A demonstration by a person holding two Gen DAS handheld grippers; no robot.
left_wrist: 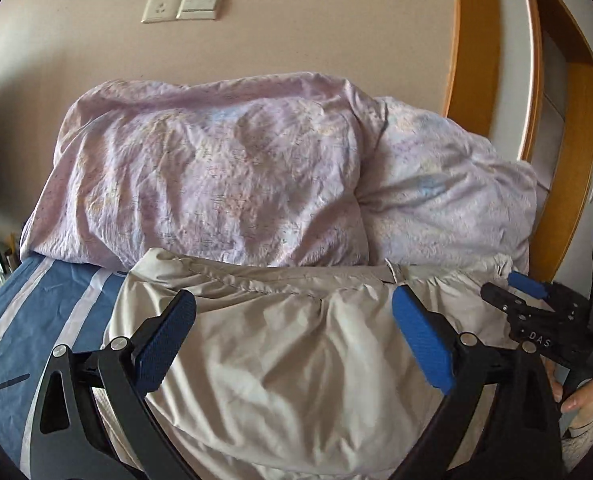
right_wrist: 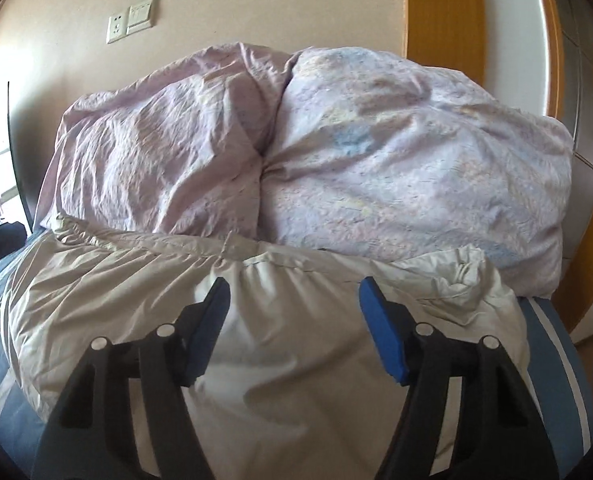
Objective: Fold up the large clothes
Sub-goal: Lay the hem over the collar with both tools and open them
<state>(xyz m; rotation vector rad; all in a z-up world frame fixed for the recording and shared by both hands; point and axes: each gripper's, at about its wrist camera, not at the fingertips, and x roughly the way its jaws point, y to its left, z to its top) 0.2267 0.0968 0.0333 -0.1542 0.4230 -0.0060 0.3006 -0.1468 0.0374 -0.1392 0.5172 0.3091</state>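
My left hand-held gripper (left_wrist: pixel 292 340) hangs wide open and empty over the pale grey garment (left_wrist: pixel 296 360), which lies on the bed (left_wrist: pixel 24 320) directly below and ahead of both tools. My right hand-held gripper (right_wrist: pixel 294 328), also open with nothing between its pads, is narrower. The garment's long axis runs crosswise to both; its far edge touches the lilac duvet (right_wrist: pixel 376 160). Judged equally near, each hand takes its own end.
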